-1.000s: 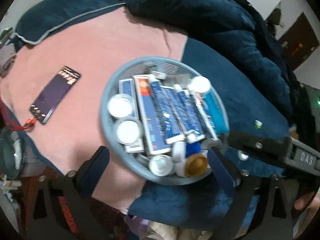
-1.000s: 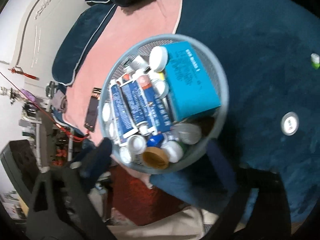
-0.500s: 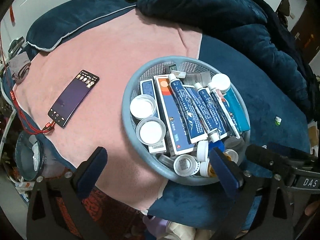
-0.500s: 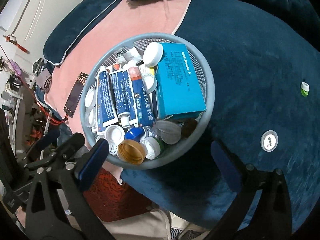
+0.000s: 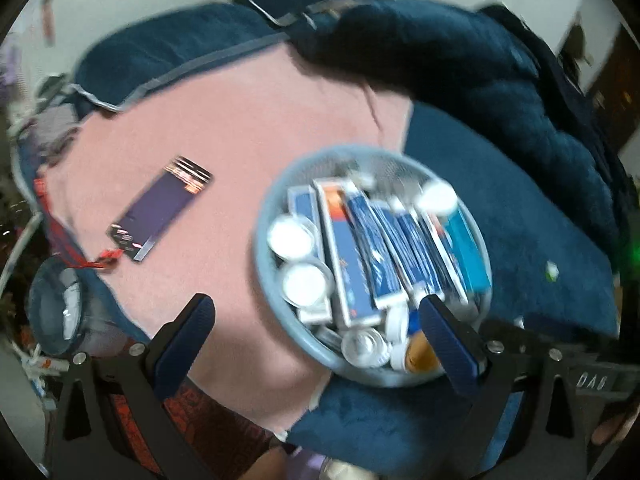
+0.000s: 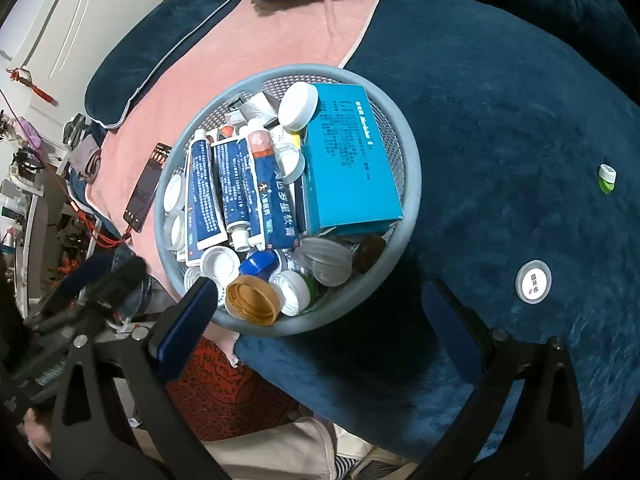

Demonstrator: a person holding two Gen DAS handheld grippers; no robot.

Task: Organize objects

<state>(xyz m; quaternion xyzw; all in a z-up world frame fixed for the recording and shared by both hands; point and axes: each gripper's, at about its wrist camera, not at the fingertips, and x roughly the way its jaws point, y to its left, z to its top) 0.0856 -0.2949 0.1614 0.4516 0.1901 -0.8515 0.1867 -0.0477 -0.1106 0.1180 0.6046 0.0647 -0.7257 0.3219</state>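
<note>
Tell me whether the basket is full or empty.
Full. The basket is crowded to its rim with tubes, a teal box and loose caps.

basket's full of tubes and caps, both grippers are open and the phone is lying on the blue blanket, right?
Not quite: the phone lies on the pink blanket, as the left wrist view shows. The basket does hold tubes and caps, and the left gripper and right gripper are open.

pink blanket (image 5: 248, 128): spread over bed | dark blue blanket (image 6: 500, 128): beside it, covering bed's other side | phone (image 5: 160, 214): flat on pink blanket, red cable (image 5: 100, 262) at its near end | dark blue pillow (image 5: 168, 48): at pink blanket's far edge
</note>
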